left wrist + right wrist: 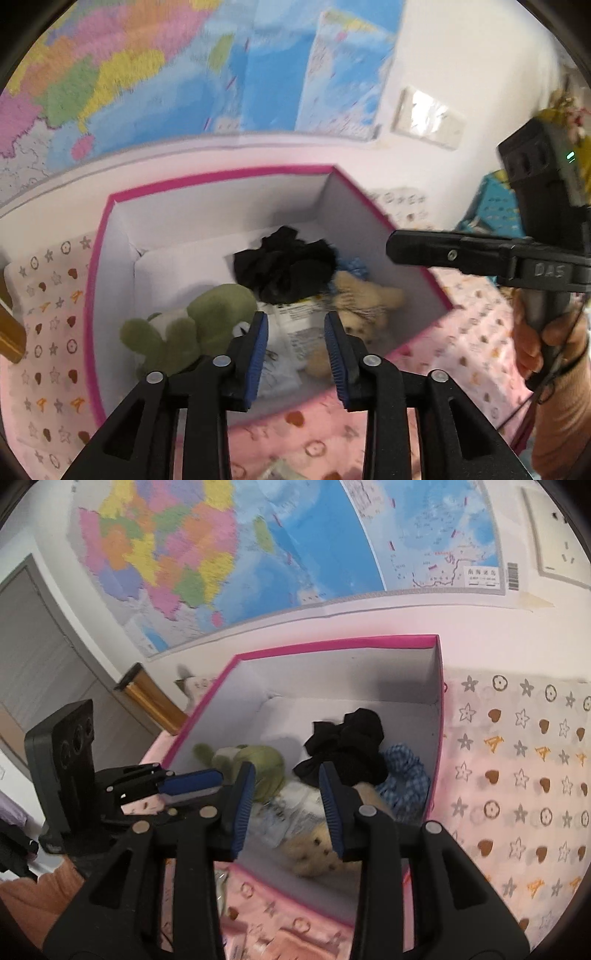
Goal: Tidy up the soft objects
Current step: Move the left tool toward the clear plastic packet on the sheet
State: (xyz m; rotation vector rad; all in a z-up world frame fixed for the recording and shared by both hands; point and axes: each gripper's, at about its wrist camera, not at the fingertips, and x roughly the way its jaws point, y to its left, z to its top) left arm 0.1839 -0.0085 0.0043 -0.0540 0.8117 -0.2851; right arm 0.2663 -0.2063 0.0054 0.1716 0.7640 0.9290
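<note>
A pink-rimmed white box (122, 243) (436, 686) holds a green plush frog (192, 328) (258, 764), a black cloth (288, 269) (347, 746), a tan plush bear (365, 299) (317, 849), a blue checked cloth (406, 775) and a white printed packet (291, 332) (295, 805). My left gripper (295, 350) is open and empty above the box's near edge; it also shows in the right wrist view (184, 786). My right gripper (286, 805) is open and empty over the box; it shows from the side in the left wrist view (399, 247).
The box sits on a pink and white patterned sheet (51, 332) (517, 775) against a wall with a large map (147, 74) (258, 554). A blue basket (495, 206) stands at the right. A wooden post (147, 698) is at the left.
</note>
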